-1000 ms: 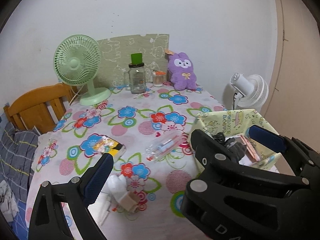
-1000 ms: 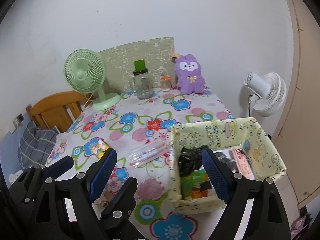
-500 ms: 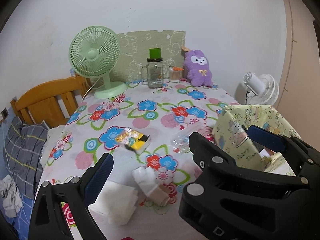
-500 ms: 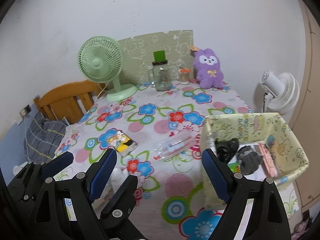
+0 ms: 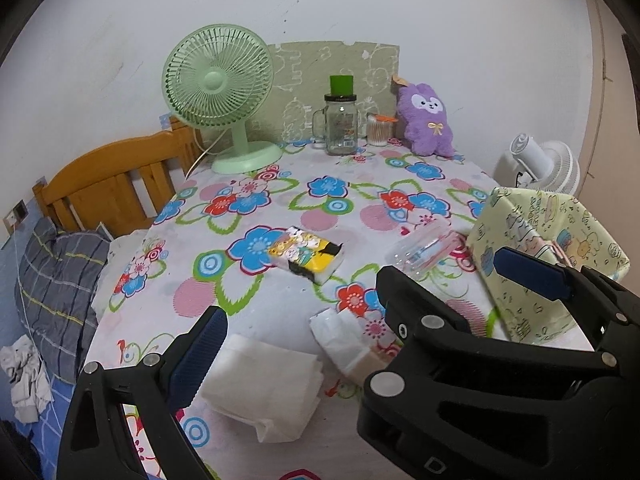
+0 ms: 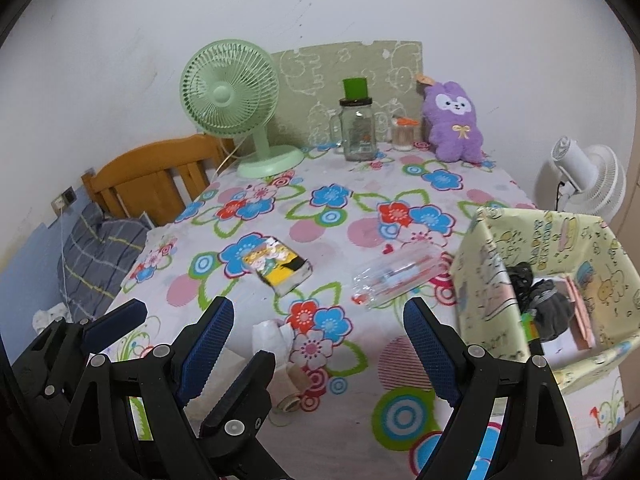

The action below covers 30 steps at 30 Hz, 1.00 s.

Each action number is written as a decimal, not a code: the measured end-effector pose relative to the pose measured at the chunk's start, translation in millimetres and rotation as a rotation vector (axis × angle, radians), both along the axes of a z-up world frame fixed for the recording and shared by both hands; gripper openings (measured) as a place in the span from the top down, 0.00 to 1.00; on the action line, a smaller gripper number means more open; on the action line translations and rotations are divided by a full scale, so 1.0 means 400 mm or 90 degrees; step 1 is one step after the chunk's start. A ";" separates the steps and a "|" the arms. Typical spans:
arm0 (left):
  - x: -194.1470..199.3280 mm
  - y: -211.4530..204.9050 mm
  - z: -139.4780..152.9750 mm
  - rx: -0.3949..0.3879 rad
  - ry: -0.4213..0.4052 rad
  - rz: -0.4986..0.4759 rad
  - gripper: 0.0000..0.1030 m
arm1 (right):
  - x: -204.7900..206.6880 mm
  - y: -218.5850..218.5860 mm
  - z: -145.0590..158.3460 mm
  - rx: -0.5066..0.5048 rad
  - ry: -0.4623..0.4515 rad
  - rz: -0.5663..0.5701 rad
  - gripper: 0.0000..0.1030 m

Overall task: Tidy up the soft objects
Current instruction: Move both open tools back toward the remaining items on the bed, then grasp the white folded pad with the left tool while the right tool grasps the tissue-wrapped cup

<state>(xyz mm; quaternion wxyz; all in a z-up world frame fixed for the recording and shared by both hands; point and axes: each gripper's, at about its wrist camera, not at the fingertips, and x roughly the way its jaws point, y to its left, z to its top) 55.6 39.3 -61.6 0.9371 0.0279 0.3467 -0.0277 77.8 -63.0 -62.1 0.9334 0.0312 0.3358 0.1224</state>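
- Two grippers: the right gripper (image 6: 320, 344) hangs over the near part of the table (image 6: 472, 184) with its fingers spread wide and nothing between them; the left gripper (image 6: 182, 320) sits just beside it on the left.
- In the left wrist view only one blue pad (image 5: 198, 358) of the left gripper (image 5: 340, 360) is clear; the right gripper's body covers the other side, so how wide it stands cannot be told.
- One purple plush rabbit (image 6: 454, 122) sits upright at the far edge against the wall.
- One tissue packet (image 5: 306, 254) lies mid-table; one stack of white napkins (image 5: 264, 388) and one wrapped white roll (image 5: 344, 344) lie at the near edge.
- One clear pen case (image 6: 394, 276) lies just beside the yellow fabric bin (image 6: 480, 280); the bin's dark contents are hard to make out.
- Two fans: green desk fan (image 6: 230, 94) on the table, white fan (image 6: 588, 182) off its right edge.
- One glass jar (image 6: 358, 128) stands at the back.
- Open cloth lies between packet and jar.
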 end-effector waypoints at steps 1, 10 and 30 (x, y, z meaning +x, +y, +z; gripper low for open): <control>0.001 0.006 -0.006 -0.001 0.003 0.000 0.04 | 0.001 0.003 -0.004 -0.001 0.002 0.002 0.14; 0.015 0.062 -0.070 -0.001 0.040 0.013 0.05 | 0.012 0.056 -0.054 -0.022 0.027 0.022 0.15; 0.049 0.128 -0.186 -0.008 0.100 0.027 0.09 | 0.056 0.121 -0.176 -0.050 0.118 0.038 0.30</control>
